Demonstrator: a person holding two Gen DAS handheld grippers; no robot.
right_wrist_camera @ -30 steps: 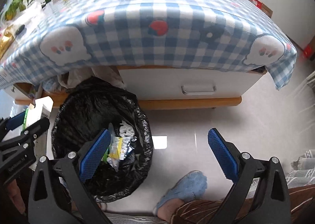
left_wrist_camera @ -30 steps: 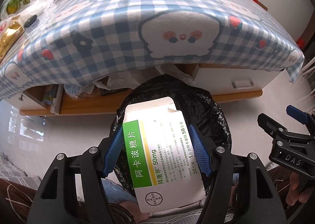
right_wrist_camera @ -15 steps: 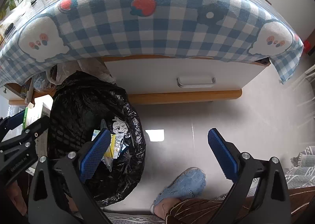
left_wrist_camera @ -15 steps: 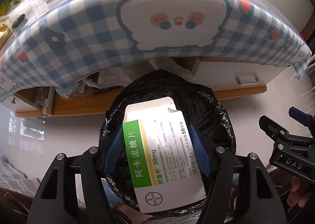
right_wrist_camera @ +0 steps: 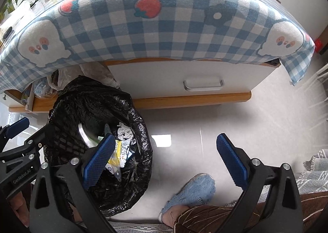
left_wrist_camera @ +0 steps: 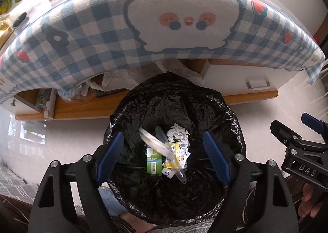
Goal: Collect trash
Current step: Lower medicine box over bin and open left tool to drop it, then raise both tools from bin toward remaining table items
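The left tool [left_wrist_camera: 164,151] points steeply down over the mouth of the trash bin [left_wrist_camera: 225,110]. Its jaws are opening, and nothing is between its blue pads [left_wrist_camera: 111,153]. The right tool [right_wrist_camera: 164,159] hangs just beside it, also tilted steeply down, over the bare floor [right_wrist_camera: 235,118] to the right of the bin. Its jaws stand wide apart and it grips nothing. A foot in a blue fuzzy slipper [right_wrist_camera: 192,190] rests on the floor below it, next to a brown striped trouser leg [right_wrist_camera: 205,218].

The bin is lined with a black plastic bag [left_wrist_camera: 178,106] and stands on the floor against the front of the surface [left_wrist_camera: 235,97], which is draped with a blue-and-white checked cloth [left_wrist_camera: 86,48]. At the bottom of the bin lies the green-and-white medicine box [left_wrist_camera: 154,159]. In the left wrist view its long axis runs up and down the frame, with the barcode end toward the camera. Touching it on the right are a yellow-and-white wrapper [left_wrist_camera: 177,155] and a clear plastic piece [left_wrist_camera: 157,143] lying slantwise across the box. A crumpled white paper [left_wrist_camera: 178,132] sits at the far side of the pile.

A white drawer with a metal handle [right_wrist_camera: 203,85] fronts the surface to the right of the bin, and loose plastic bags [left_wrist_camera: 114,81] crowd the open shelf behind it.
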